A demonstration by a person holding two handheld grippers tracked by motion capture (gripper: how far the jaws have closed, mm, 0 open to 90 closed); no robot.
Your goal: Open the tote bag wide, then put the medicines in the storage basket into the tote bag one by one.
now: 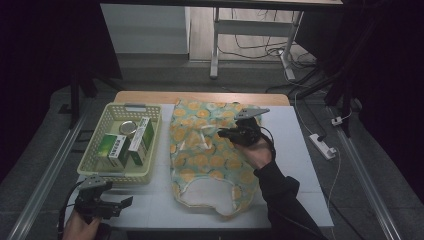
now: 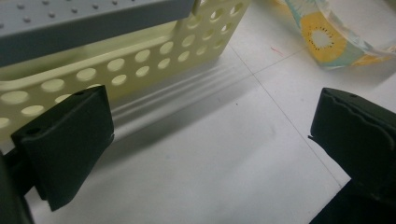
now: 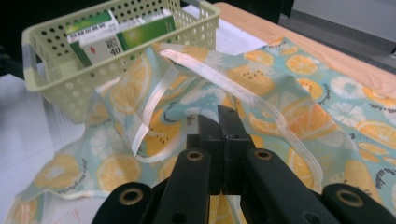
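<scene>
The right gripper (image 1: 227,133) is pinching the fruit-print bag (image 1: 200,155) mid-table, jaws clamped on the fabric and lifting a fold. The left gripper (image 1: 122,202) is waiting wide open, holding nothing, near the basket (image 1: 95,150). The boxes (image 1: 127,142) and a tin (image 1: 127,128) are sitting in the basket, so packing looks barely begun.

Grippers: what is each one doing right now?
Left gripper: open, holding nothing, beside the basket.
Right gripper: shut on the fruit-print bag.

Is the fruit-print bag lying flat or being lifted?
Partly lifted: the right gripper is shut on the fruit-print bag, pulling fabric up; the rest lies spread.
</scene>
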